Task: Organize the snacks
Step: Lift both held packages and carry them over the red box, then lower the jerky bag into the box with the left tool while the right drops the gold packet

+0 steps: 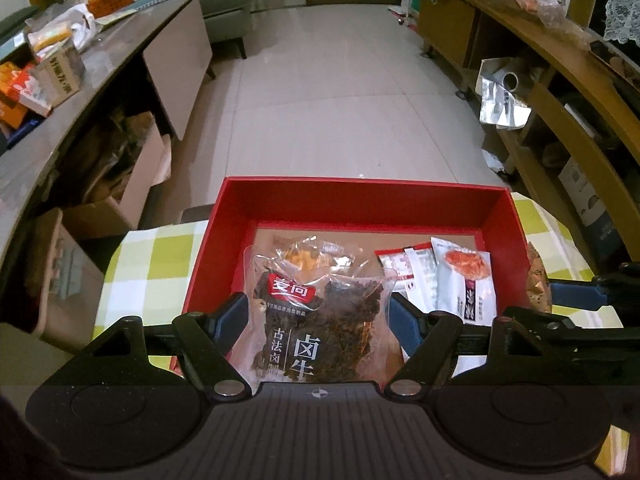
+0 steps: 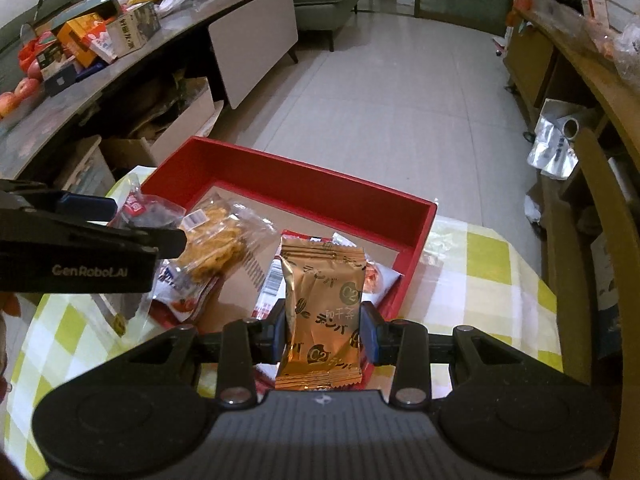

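Two crinkly packets (image 1: 320, 320) (image 2: 322, 312), each pinched above rigid red box (image 1: 360, 196)

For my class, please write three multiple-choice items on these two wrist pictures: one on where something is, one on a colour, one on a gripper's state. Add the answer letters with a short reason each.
1. Where does the packet of golden fried snacks lie?
A. inside the red box
B. on the floor
C. on the wooden shelf

2. What colour is the snack packet in the right gripper?
A. green
B. blue
C. orange-gold

3. How does the left gripper stand?
A. wide open and empty
B. closed on a clear bag of dark braised meat
C. out of view

Answers:
1 A, it rests on the box's cardboard bottom, within the red walls.
2 C, the foil wrapper is orange-gold with dark print.
3 B, both blue pads press the bag's sides.
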`<state>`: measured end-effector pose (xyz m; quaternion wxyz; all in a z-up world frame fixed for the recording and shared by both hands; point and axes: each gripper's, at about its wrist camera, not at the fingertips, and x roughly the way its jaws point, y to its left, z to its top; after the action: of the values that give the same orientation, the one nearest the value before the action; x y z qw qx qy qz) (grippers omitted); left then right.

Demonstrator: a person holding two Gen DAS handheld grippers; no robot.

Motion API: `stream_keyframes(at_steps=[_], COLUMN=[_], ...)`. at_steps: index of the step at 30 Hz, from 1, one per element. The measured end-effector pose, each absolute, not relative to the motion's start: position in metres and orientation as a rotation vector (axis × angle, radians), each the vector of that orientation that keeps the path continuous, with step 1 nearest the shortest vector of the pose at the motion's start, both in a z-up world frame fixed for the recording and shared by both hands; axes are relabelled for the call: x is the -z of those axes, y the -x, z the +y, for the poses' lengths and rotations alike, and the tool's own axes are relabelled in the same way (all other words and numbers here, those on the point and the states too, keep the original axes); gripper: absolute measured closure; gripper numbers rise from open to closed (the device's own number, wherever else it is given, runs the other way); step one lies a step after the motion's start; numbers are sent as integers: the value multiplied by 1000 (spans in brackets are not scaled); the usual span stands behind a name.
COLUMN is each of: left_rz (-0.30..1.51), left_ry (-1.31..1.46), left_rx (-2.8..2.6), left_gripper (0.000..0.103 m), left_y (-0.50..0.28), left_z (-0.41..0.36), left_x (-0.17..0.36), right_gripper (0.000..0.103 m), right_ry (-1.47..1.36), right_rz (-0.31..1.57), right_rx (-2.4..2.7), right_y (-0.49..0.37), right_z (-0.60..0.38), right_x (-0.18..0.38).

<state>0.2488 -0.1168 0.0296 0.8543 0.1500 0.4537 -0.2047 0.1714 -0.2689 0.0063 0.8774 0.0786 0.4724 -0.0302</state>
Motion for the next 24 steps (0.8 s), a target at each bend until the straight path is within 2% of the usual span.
stream_keyframes(at_steps=[24], left_rz=[981], left_ry=[-337], left_rx=[396], left_gripper=[22], left_y=[-276], left_z=[-133], left_x=[-4], right_gripper=[58], right_ry=[-172], right_rz=[1026], right_rx=[64], right_y=[-205], right_z=[-270], right_x=[33])
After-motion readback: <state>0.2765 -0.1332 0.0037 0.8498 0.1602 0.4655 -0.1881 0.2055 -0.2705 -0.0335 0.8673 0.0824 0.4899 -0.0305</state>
